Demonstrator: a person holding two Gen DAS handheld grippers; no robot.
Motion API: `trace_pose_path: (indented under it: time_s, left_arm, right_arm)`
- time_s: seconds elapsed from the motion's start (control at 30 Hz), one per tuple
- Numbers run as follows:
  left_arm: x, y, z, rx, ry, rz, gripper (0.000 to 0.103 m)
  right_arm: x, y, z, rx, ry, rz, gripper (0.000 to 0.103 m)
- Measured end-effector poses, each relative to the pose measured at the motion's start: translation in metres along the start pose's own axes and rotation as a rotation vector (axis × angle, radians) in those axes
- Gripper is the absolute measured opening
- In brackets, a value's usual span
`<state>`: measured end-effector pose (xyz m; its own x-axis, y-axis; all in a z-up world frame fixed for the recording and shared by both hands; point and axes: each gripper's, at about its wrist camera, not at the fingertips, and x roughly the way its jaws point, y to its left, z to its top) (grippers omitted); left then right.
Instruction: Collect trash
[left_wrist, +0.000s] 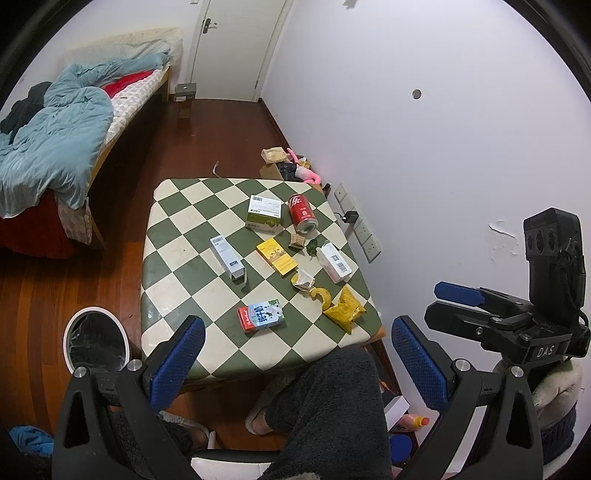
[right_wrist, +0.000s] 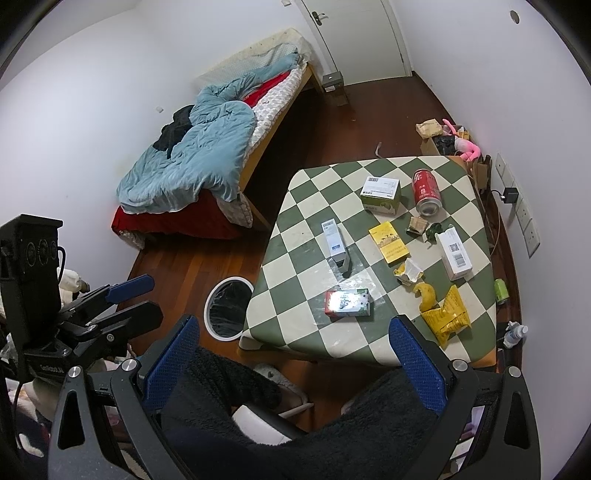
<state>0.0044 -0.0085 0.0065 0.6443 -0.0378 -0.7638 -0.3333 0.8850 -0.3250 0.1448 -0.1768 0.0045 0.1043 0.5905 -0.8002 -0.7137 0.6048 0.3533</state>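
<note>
While both the left gripper (left_wrist: 297, 358) and right gripper (right_wrist: 295, 354) hung wide apart and empty, the milk carton (left_wrist: 261, 315) lay near the checkered table (left_wrist: 173, 236) edge, likely light, stiff-sided, best pinched across its narrow sides.

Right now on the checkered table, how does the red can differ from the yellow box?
The red can is a cylinder lying on its side, open mouth toward the camera; the yellow box is a flat rectangle lying face up. The red can sits farther back, beside the green-and-white box; the yellow box lies mid-table. Both rest on the table, untouched by either tongs.
</note>
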Motion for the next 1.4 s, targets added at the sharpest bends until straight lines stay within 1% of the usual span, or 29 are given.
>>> trace_pose_path:
  time_s: [0.17, 0.77, 0.83, 0.9, 0.97, 1.0, 1.07, 1.1, 1.2, 1.27, 1.33, 1.4]
  left_arm:
    - [-0.001, -0.001, 0.004, 0.003, -0.001, -0.001, 0.103]
    - [-0.003, 0.002, 0.002, 0.0, -0.004, 0.005, 0.103]
    - [-0.001, 0.003, 0.004, 0.0, -0.003, 0.03, 0.103]
    - [0.008, 0.005, 0.007, 0.018, -0.025, 0.114, 0.103]
    - [0.022, 0.011, 0.008, 0.021, -0.049, 0.22, 0.103]
    - [0.036, 0.016, 0.01, 0.019, -0.049, 0.274, 0.103]
    - [0.063, 0.029, 0.008, 0.009, -0.02, 0.327, 0.103]
    - [0.082, 0.036, 0.007, -0.001, 0.007, 0.353, 0.103]
    - [0.133, 0.051, -0.001, -0.015, 0.09, 0.393, 0.103]
    - [0.162, 0.057, -0.007, -0.017, 0.141, 0.404, 0.103]
    - [0.194, 0.061, -0.017, -0.014, 0.205, 0.41, 0.103]
    - [0.215, 0.061, -0.023, 0.008, 0.25, 0.411, 0.103]
  right_arm:
    - [0.0, 0.001, 0.0, 0.0, -0.001, 0.0, 0.103]
    - [-0.002, -0.001, 0.0, 0.003, -0.007, 0.007, 0.103]
    - [-0.003, -0.003, 0.004, 0.011, -0.011, 0.006, 0.103]
    - [-0.001, -0.008, 0.008, 0.042, -0.027, -0.005, 0.103]
    - [0.005, -0.018, 0.013, 0.074, -0.039, -0.046, 0.103]
    - [0.009, -0.024, 0.015, 0.089, -0.044, -0.065, 0.103]
    - [0.023, -0.043, 0.016, 0.132, -0.044, -0.109, 0.103]
    - [0.034, -0.053, 0.017, 0.154, -0.039, -0.137, 0.103]
    - [0.074, -0.095, 0.011, 0.241, 0.004, -0.207, 0.103]
    - [0.103, -0.128, 0.005, 0.313, 0.04, -0.238, 0.103]
    - [0.123, -0.159, -0.004, 0.411, 0.062, -0.261, 0.103]
    - [0.143, -0.188, -0.015, 0.518, 0.074, -0.265, 0.103]
